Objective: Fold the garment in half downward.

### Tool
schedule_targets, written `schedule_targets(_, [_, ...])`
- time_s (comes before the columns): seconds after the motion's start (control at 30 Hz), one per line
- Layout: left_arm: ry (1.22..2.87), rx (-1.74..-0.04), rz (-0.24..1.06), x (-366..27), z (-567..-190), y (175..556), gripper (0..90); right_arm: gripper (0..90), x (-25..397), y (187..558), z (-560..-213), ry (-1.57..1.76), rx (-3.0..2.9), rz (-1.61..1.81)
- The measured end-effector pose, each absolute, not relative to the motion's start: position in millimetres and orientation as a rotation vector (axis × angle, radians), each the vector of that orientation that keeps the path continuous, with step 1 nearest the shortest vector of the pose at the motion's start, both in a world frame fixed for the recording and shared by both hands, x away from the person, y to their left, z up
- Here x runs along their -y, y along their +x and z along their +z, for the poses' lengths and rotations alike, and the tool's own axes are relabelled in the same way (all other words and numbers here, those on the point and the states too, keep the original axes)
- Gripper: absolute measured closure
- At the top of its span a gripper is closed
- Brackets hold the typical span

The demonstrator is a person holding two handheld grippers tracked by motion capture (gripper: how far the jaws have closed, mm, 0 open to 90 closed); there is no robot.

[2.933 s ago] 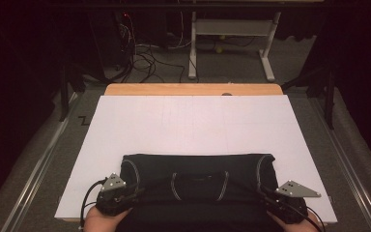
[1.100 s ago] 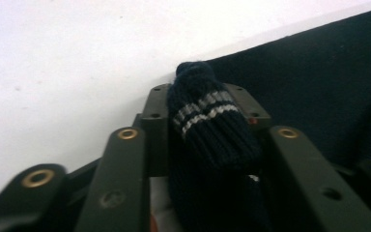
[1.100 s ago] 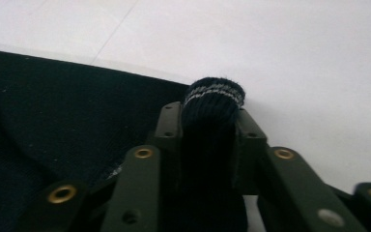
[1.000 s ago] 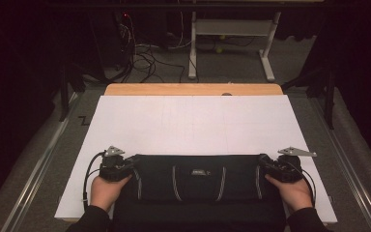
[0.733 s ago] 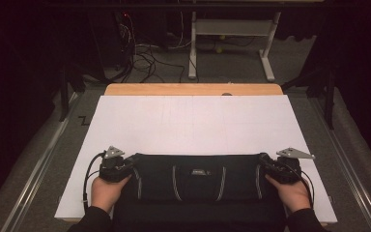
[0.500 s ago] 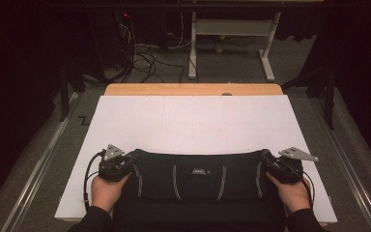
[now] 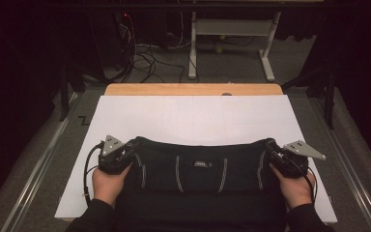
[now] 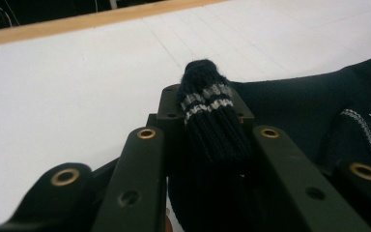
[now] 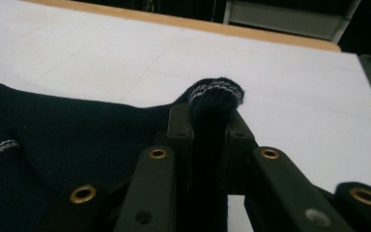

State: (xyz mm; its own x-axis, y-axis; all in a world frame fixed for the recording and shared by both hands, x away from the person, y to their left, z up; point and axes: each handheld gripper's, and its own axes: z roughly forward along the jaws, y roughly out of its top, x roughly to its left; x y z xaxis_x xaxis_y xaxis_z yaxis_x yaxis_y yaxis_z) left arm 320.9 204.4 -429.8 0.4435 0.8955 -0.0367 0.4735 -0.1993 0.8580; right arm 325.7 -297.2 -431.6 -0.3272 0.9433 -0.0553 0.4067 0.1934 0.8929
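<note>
Two claws — left claw, right claw — each clamped on a black garment corner

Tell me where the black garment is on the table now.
In the high view, the black garment lies on the near part of the white table, between the left gripper and right gripper clamping its corners.

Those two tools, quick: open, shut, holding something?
Left tool: shut on the black knitted garment with grey stripes.
Right tool: shut on the same garment.
</note>
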Motion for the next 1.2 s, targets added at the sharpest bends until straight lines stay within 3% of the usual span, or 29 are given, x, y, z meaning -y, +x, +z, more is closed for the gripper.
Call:
schedule_targets(0.97, [1.771,-1.249,0.687,-212.0,-389.5,404.3,71.4,80.0,280.7,407.3,-380.8,1.111,-1.784,0.909])
schedule_targets(1.2, [1.815,-1.293,0.685,-207.1,-410.1,425.9,70.9,80.0,280.3,427.2,-384.0,1.141,-1.786,0.884])
